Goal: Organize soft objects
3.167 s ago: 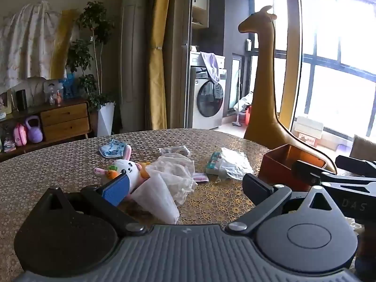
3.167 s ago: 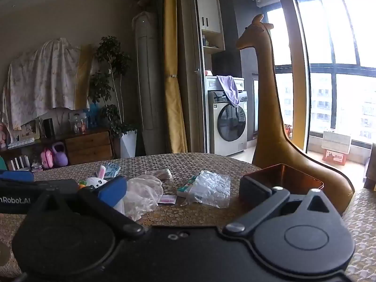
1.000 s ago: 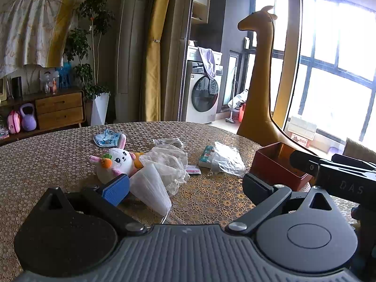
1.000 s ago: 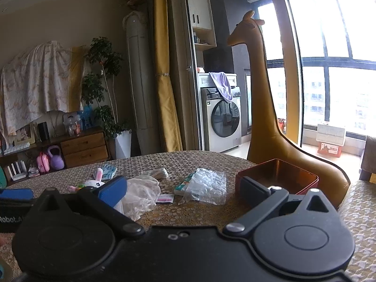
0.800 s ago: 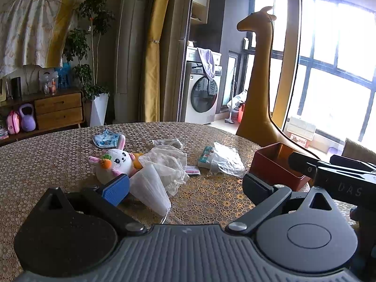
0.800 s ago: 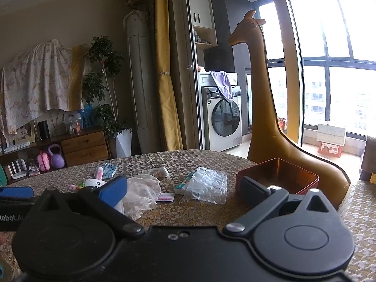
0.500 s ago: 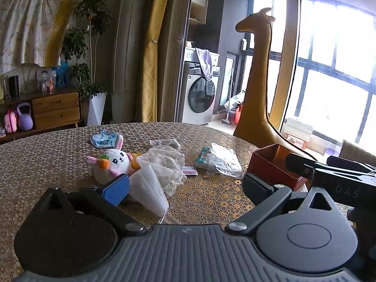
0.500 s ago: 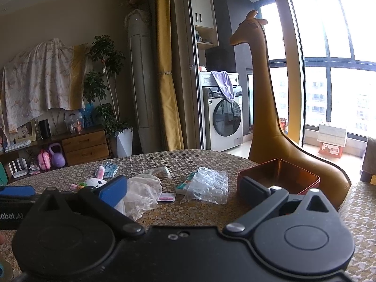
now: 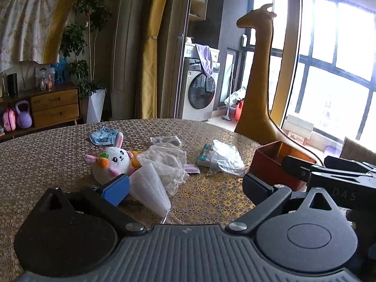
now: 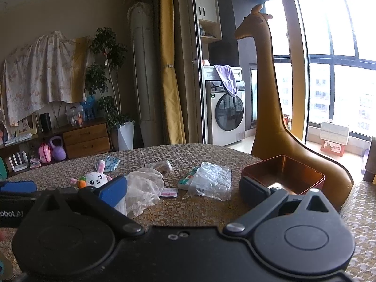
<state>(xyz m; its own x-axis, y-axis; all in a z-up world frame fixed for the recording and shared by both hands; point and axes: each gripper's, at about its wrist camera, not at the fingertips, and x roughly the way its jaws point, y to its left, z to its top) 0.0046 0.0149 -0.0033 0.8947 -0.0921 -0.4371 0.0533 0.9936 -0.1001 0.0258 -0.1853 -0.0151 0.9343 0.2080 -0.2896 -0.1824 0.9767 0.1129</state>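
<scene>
Both grippers, left (image 9: 185, 185) and right (image 10: 183, 188), hovered with fingers spread and empty above a round, gold-patterned tabletop (image 9: 47, 155) where a plush rabbit (image 9: 112, 162) lay beside crumpled mesh bags (image 9: 166, 162), near a red box (image 10: 284, 174).

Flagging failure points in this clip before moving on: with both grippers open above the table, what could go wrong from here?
1. The white plush rabbit touches the sheer white mesh cloth, so a grab may drag both.
2. The crinkled clear plastic bag covers part of the small teal packet; a pinch might lift only the bag.
3. The red-brown open metal box stands near the table's edge; a nudge could tip it off.
</scene>
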